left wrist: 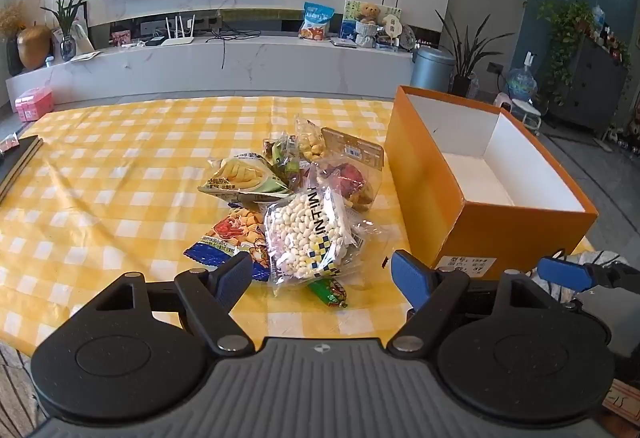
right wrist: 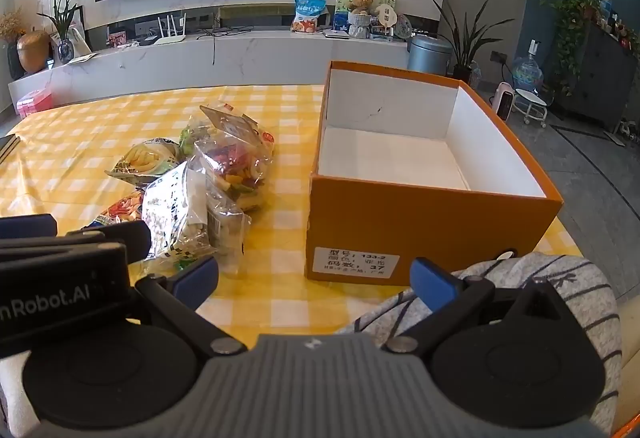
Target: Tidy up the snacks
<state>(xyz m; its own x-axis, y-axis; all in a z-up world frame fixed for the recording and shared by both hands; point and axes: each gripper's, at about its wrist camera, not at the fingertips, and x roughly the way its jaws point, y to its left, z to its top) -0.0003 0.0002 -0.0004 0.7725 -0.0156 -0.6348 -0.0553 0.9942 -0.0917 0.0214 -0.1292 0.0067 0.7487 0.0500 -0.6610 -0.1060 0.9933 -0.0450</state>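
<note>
A pile of snack packets [left wrist: 296, 198] lies on the yellow checked tablecloth [left wrist: 120, 178]; it also shows in the right wrist view [right wrist: 200, 178]. On top is a clear bag of white nuts [left wrist: 304, 234]. An open orange box [left wrist: 480, 190], white inside and empty, stands to the right of the pile [right wrist: 420, 174]. My left gripper [left wrist: 324, 274] is open and empty, just short of the nut bag. My right gripper [right wrist: 316, 278] is open and empty, near the box's front wall. One blue finger of the right gripper [left wrist: 564, 272] shows in the left wrist view.
A small green and red packet [left wrist: 330, 292] lies at the near edge of the pile. A grey striped cloth [right wrist: 560, 286] lies by the box's near right corner. A dark book [left wrist: 20, 162] lies at the table's left edge. A TV wall and shelf stand beyond.
</note>
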